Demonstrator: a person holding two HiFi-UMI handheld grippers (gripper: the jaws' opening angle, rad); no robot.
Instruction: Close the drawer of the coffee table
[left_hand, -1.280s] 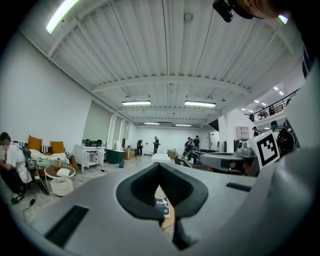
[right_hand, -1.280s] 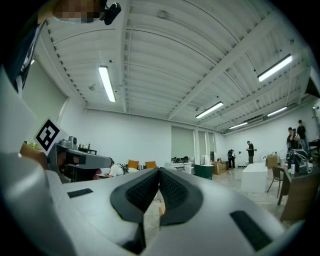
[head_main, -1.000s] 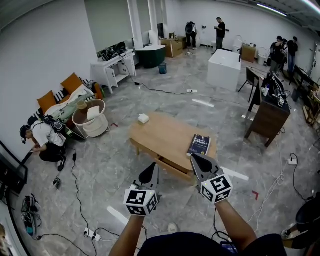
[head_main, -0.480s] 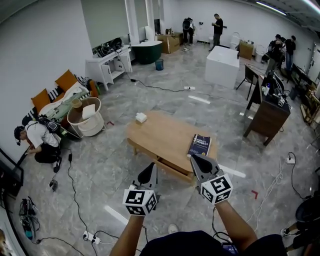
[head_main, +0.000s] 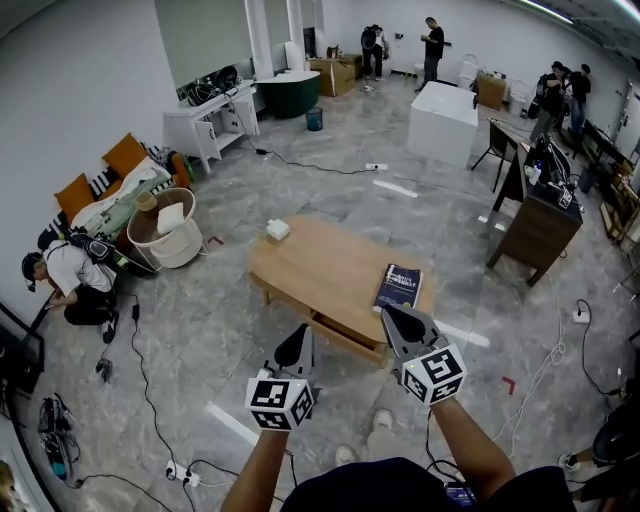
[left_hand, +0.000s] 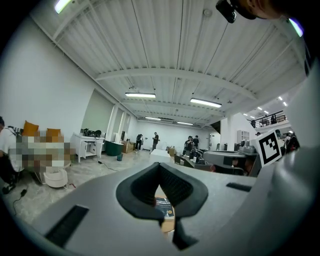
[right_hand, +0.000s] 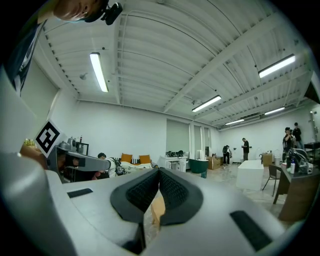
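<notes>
The oval wooden coffee table (head_main: 320, 265) stands on the grey floor ahead of me. Its drawer (head_main: 347, 338) juts out a little from the near side. A dark blue book (head_main: 399, 288) lies on the right end of the top and a small white box (head_main: 277, 229) on the far left end. My left gripper (head_main: 294, 348) hovers short of the drawer's left part, jaws together and empty. My right gripper (head_main: 401, 323) hangs over the table's near right edge, shut and empty. Between the left gripper's (left_hand: 160, 167) pads I see the book (left_hand: 163, 202). The right gripper (right_hand: 159, 172) frames a strip of table wood (right_hand: 155, 210).
Cables and a power strip (head_main: 181, 468) lie on the floor at lower left, with a white strip (head_main: 230, 423) nearby. A person (head_main: 66, 281) crouches at the left beside a round white chair (head_main: 165, 236). A dark desk (head_main: 536, 228) stands at right.
The whole scene has slid slightly as my head moved, and my shoes now show at the bottom. Both grippers keep the same pose in front of the table.
</notes>
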